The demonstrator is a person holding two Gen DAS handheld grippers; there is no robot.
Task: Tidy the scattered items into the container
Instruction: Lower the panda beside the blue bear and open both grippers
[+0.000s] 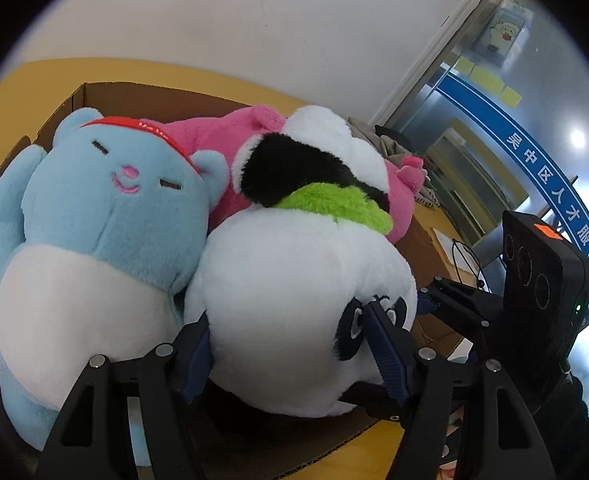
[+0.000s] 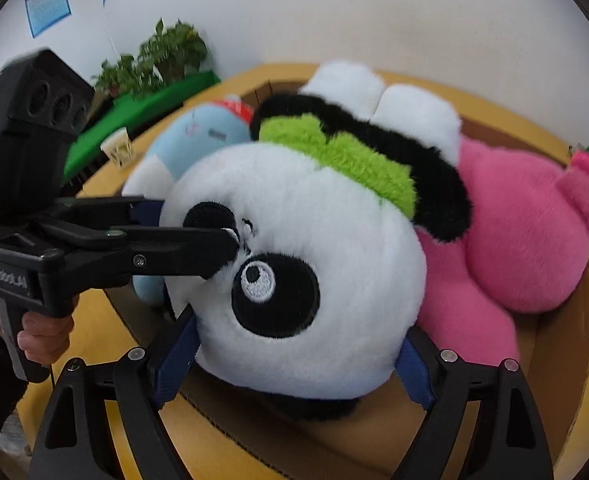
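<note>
Both claws bear on the panda plush [image 2: 306,264], lying in the cardboard box [image 1: 106,92] beside the blue bear plush [image 1: 94,216] and pink pig plush [image 2: 526,232]. Left gripper [image 1: 290,344] clamped on the head; right gripper [image 2: 294,364] spread, straddling it, contact unclear. Judgement: seat the head below the box rim between the fingers, then release the left first.

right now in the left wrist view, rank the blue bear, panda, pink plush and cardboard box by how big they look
1. cardboard box: holds all three, though mostly hidden
2. blue bear and panda: look about alike; the panda sits nearest the camera, so no ranking
3. pink plush: smallest showing, but largely covered by the panda
</note>
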